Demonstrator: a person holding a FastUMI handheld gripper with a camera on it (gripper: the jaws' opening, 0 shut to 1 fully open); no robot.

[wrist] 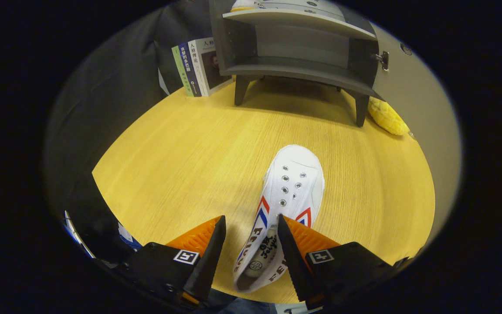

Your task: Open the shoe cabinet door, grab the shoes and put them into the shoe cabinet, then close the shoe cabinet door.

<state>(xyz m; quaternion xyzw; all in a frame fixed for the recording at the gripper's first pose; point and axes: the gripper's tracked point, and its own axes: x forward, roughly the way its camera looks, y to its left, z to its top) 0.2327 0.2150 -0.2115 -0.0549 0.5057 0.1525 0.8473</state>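
Yellow wood-grain tabletop [181, 165] fills the middle of the frame, ringed by dark booth cloth. At the bottom centre my gripper [248, 226] has its fingers spread partway, straddling the heel end of the white canvas shoe with red and blue chevrons on its sides [292, 187]. The right finger looks to be against the shoe's rim or just over it; the left finger stands apart from the shoe with bare table between them, so I am not clamped on anything yet.

The shoe lies on the table with its toe pointing up the frame toward the grey shoe cabinet on short legs [296, 48] at the top centre. Its door [412, 109] is swung open along the right side of the frame, hinge showing, and the lower shelf looks bare and ready. A white thing sits on the upper shelf; I cannot tell what it is. Standing books [196, 65] are at the upper left beside the cabinet, and a yellow knobbly soft thing [388, 117] lies by the cabinet's right leg.

As I judge it, the door-opening is done. Left for me: close on the heel, carry the shoe to the shelf, then shut the door.
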